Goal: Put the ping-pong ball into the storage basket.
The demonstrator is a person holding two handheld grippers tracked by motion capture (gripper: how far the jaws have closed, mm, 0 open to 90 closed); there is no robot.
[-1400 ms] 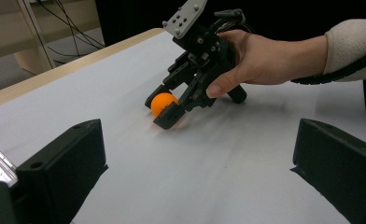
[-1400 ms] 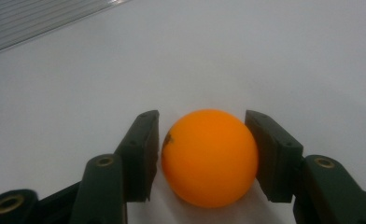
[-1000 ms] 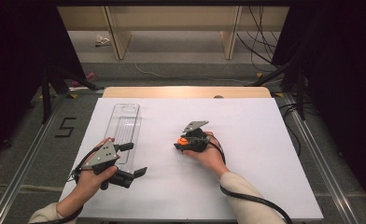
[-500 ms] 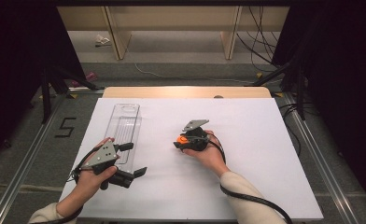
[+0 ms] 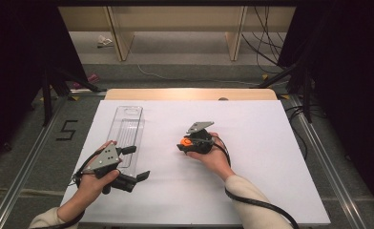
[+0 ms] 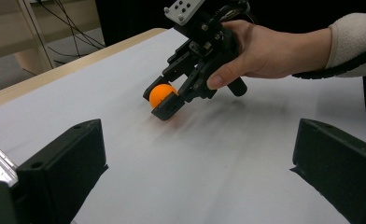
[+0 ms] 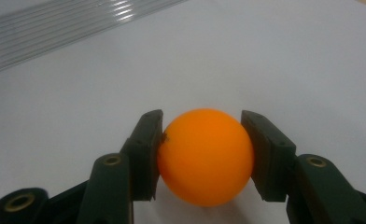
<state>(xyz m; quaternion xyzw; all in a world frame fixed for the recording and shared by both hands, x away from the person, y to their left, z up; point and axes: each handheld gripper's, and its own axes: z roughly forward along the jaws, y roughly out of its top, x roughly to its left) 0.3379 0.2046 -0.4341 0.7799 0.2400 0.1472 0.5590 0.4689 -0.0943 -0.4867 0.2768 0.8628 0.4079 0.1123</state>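
Looked like a lab recording rig: white-covered table (image 5: 271,157) boxed in by black curtains (image 5: 347,71), metal floor rails (image 5: 23,171), loose cables (image 5: 266,43), floor marked "5" (image 5: 67,130).

The high view looks forward and down from above the person's side of the desk (image 5: 271,143), taking in the whole white top. The left gripper view sits low between its own jaws and faces across the desk toward the right gripper (image 6: 165,100), some way ahead of it. The right gripper view is very close, aimed along its jaws at the orange ball (image 7: 205,156) between them. All three views share that ball.
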